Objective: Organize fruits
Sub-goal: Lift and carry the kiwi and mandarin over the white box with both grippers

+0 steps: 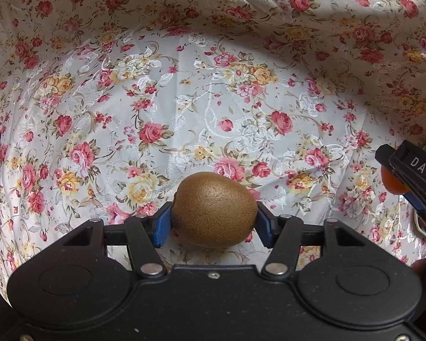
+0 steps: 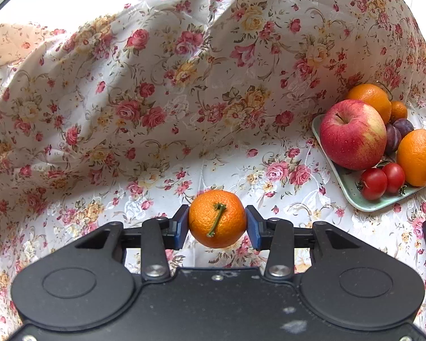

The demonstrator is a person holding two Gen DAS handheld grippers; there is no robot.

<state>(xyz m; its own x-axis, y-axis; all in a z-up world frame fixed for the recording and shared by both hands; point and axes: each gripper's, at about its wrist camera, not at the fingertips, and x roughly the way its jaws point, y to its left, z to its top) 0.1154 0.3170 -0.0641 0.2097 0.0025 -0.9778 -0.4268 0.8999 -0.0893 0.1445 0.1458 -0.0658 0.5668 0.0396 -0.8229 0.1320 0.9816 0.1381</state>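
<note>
Clamping a brown kiwi [image 1: 214, 209] between their blue pads, the left tongs [image 1: 214, 221] point steeply down at the floral tablecloth [image 1: 184, 91] covering the surface. The right tongs [image 2: 217, 224] are pressed on a small mandarin [image 2: 217, 218], its green stem facing the camera, above the same cloth. To the right of them sits a pale green tray [image 2: 352, 190] holding a red apple [image 2: 352, 133], two oranges [image 2: 419, 157], dark plums [image 2: 403, 127] and two cherry tomatoes [image 2: 373, 183]. In the left wrist view, the right tongs show at the right edge with something orange between them.
</note>
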